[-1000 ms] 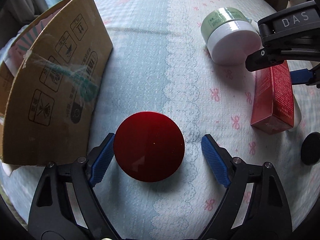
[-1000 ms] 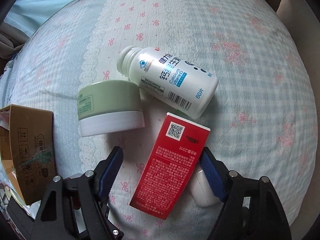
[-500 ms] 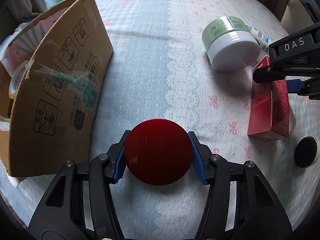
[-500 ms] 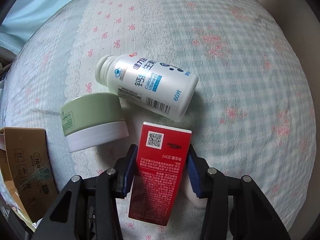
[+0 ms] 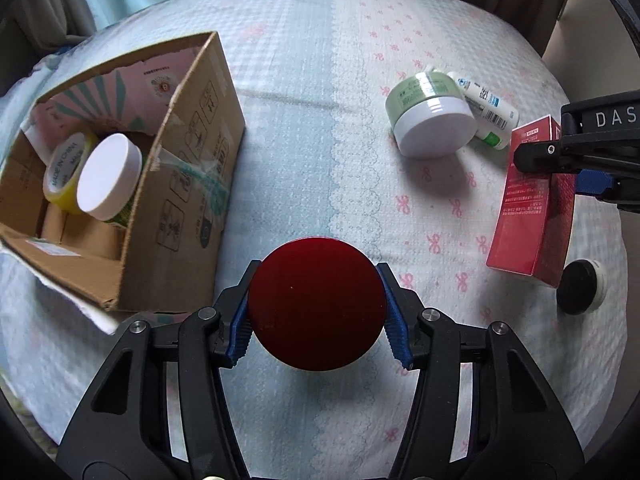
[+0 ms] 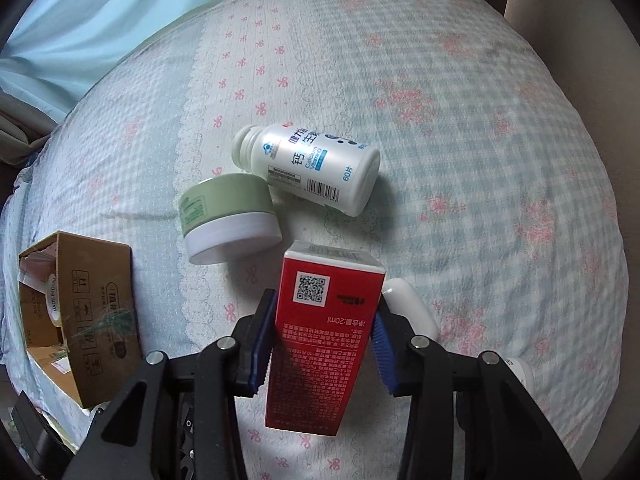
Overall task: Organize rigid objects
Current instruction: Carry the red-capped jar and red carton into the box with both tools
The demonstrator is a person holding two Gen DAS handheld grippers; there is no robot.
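Observation:
My left gripper (image 5: 316, 316) is shut on a round dark red lid-topped jar (image 5: 316, 304) and holds it above the bedspread. My right gripper (image 6: 324, 340) is shut on a red carton (image 6: 320, 336) with a QR code, lifted off the bed; the carton also shows in the left wrist view (image 5: 532, 200). An open cardboard box (image 5: 120, 184) stands at the left, and holds a white-lidded jar (image 5: 108, 176) and a yellow tape roll (image 5: 64, 168). A green jar with a white lid (image 6: 228, 216) and a white vitamin bottle (image 6: 312, 168) lie on the bed.
A small white tub with a black lid (image 5: 580, 288) lies at the right beside the carton. A white object (image 6: 408, 308) lies partly hidden behind the right finger. The cardboard box also shows in the right wrist view (image 6: 76, 316). Curtains hang beyond the bed.
Both grippers closed, the left on the red jar and the right on the red carton. Both then rose, so the bed and box look farther away and the box's inside shows.

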